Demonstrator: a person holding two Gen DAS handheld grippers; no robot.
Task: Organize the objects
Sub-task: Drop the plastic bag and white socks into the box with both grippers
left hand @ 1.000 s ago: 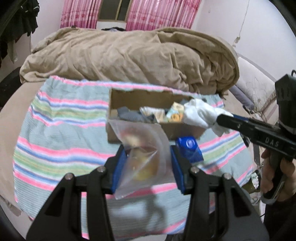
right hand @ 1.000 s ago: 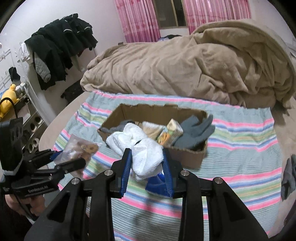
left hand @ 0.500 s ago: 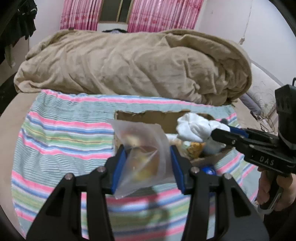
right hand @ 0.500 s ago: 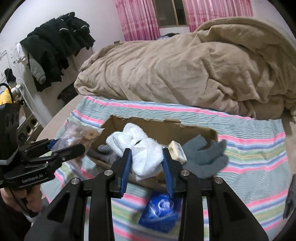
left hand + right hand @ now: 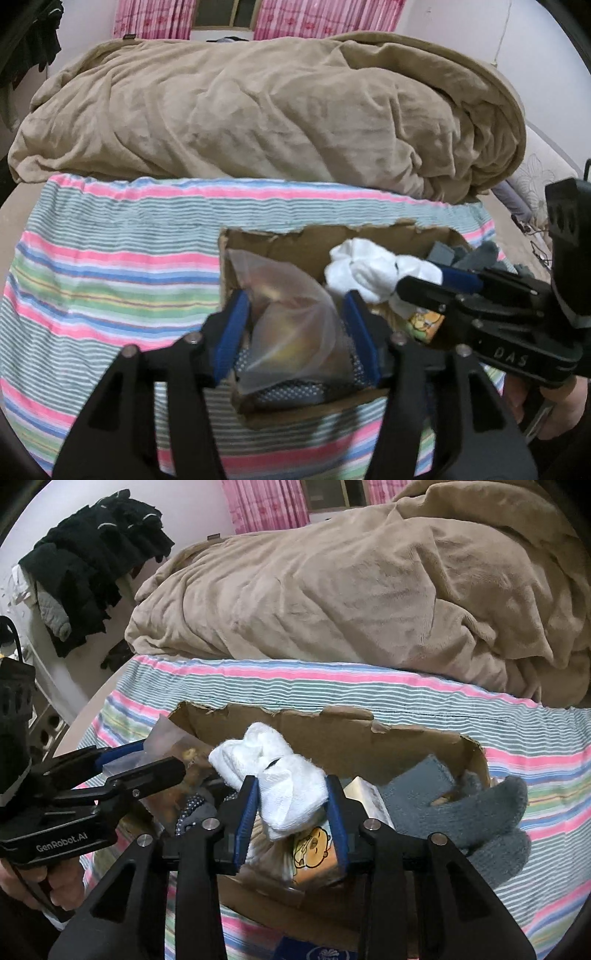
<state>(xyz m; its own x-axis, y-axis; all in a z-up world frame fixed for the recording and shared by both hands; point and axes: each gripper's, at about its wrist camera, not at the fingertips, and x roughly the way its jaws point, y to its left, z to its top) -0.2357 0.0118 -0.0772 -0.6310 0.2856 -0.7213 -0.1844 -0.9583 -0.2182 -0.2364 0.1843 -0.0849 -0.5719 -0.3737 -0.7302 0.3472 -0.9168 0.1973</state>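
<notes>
Fingers [image 5: 236, 328] of left gripper [image 5: 295, 328] clamped on snack bag [image 5: 291, 317], right gripper [image 5: 291, 812] on white socks [image 5: 284, 786]. Both carried forward, now poised over cardboard box [image 5: 406, 746], ready for release.

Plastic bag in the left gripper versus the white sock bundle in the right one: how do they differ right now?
The plastic bag is translucent and crinkled, showing yellowish contents; the white sock bundle is opaque, soft knit. The bag hangs over the left end of the cardboard box, the bundle nearer its middle, above a cartoon-printed pack. Shared: the left gripper and the right gripper each pinch their item between blue pads, over the open box.
</notes>
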